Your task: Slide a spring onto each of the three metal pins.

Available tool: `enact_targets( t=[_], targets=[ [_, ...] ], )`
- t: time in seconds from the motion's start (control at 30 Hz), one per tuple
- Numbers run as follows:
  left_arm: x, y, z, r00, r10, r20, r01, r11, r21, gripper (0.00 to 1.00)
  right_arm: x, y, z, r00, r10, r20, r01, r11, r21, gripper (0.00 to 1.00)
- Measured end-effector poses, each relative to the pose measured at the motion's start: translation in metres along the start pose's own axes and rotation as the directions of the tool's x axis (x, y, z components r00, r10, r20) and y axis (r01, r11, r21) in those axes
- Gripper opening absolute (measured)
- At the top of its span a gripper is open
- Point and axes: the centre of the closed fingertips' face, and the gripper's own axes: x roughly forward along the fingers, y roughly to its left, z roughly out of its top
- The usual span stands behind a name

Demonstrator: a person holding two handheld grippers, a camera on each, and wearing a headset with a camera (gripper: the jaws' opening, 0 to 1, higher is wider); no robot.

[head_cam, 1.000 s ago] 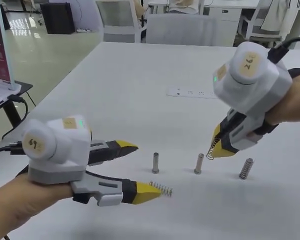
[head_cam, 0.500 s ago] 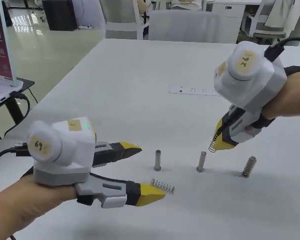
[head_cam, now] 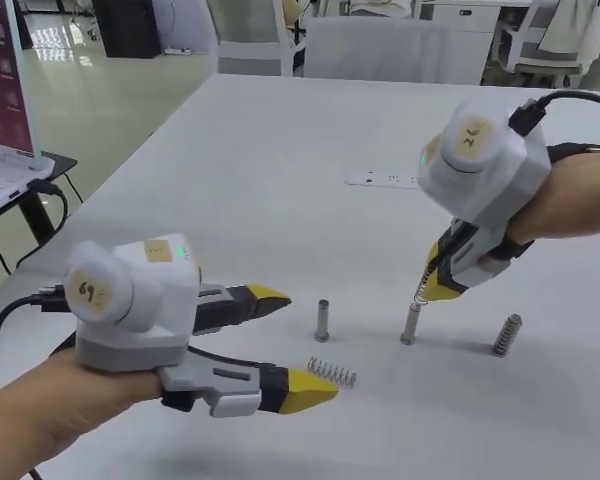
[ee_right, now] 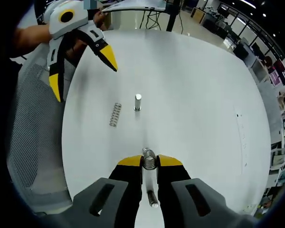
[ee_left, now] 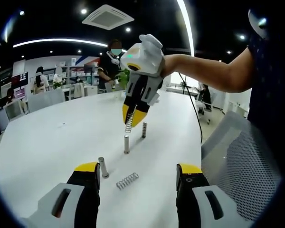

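Three short metal pins stand in a row on the white table [head_cam: 280, 180]. The left pin [head_cam: 323, 320] [ee_left: 103, 167] [ee_right: 138, 102] is bare. The right pin [head_cam: 507, 335] [ee_left: 144, 129] wears a spring. My right gripper [head_cam: 440, 287] [ee_left: 135, 114] [ee_right: 150, 161] is shut on a spring [head_cam: 421, 285] [ee_left: 128, 122] [ee_right: 149, 159] that hangs just above the bare middle pin [head_cam: 411, 324] [ee_left: 126, 144]. A loose spring [head_cam: 332, 373] [ee_left: 127, 180] [ee_right: 115, 114] lies flat in front of the left pin. My left gripper [head_cam: 295, 343] [ee_left: 138, 171] [ee_right: 83, 71] stands open beside it, holding nothing.
A white power strip [head_cam: 385, 180] lies on the table beyond the pins. Grey chairs [head_cam: 380, 50] stand at the far edge. A laptop [head_cam: 0, 110] sits on a stand off the table's left side.
My right gripper has carried its spring a little leftward, closer over the middle pin. The left gripper has stayed open beside the loose spring. The head camera has shifted.
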Motion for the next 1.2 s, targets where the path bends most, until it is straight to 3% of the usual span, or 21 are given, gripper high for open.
enact_targets(
  t=[0.6,1.2],
  targets=[
    [-0.001,0.001,0.000,1.0000,0.000,-0.001,0.000,1.000,0.001,0.59,0.016,-0.001,-0.005,0.9994,0.020,-0.027,-0.020,1.000,0.013,0.09],
    [-0.002,0.001,0.000,1.0000,0.003,-0.007,-0.003,1.000,0.006,0.59,0.043,0.005,-0.010,0.9978,0.033,-0.058,-0.031,0.999,0.029,0.09]
  ],
)
